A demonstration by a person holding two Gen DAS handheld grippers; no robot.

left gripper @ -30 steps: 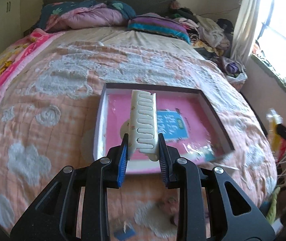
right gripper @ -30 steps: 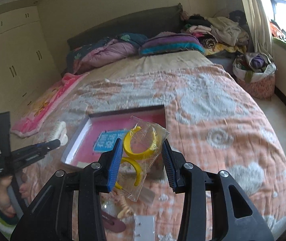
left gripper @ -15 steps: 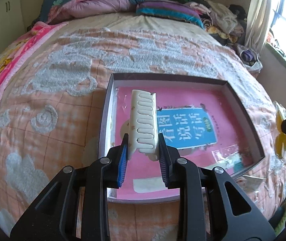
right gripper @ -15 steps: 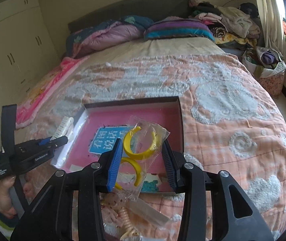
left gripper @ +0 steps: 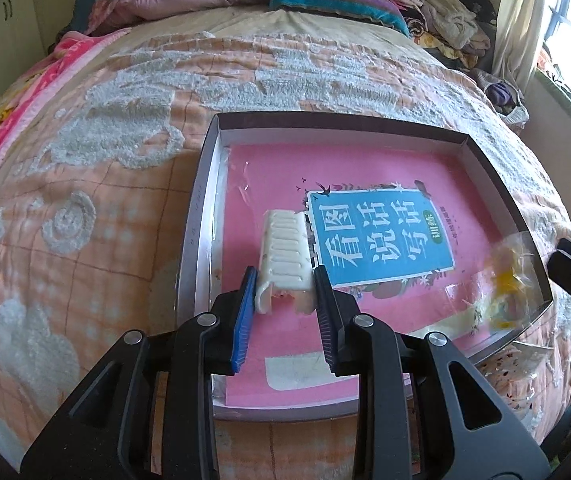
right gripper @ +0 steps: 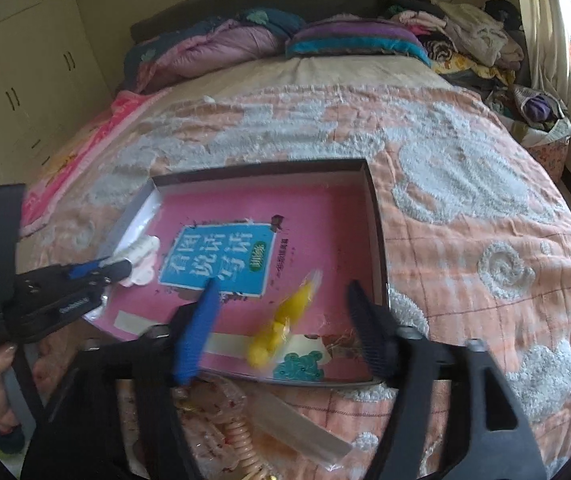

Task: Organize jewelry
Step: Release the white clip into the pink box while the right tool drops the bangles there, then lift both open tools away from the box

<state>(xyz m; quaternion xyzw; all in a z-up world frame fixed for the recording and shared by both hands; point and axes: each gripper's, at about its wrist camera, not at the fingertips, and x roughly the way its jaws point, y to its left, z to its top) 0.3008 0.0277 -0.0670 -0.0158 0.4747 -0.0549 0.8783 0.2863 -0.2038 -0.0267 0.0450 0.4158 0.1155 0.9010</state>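
Observation:
A shallow box (left gripper: pixel 201 216) with a pink book inside lies on the bed; it also shows in the right wrist view (right gripper: pixel 377 232). My left gripper (left gripper: pixel 285 292) is shut on a cream hair claw clip (left gripper: pixel 285 256), tipped down onto the book at the box's left side. My right gripper (right gripper: pixel 285 312) is open over the box's near edge. A clear bag with yellow hoops (right gripper: pixel 285 320) is blurred between its fingers, loose and dropping into the box. The bag also shows in the left wrist view (left gripper: pixel 505 280).
Loose hair ties and plastic packets (right gripper: pixel 241 428) lie on the peach quilt in front of the box. Pillows and folded bedding (right gripper: pixel 245 36) sit at the headboard. A clothes pile (right gripper: pixel 477 40) and a basket (right gripper: pixel 545 124) stand by the window.
My left gripper has lowered the clip into the box and tilted it flat. My right gripper has opened and let go of the yellow hoop bag, which falls into the box.

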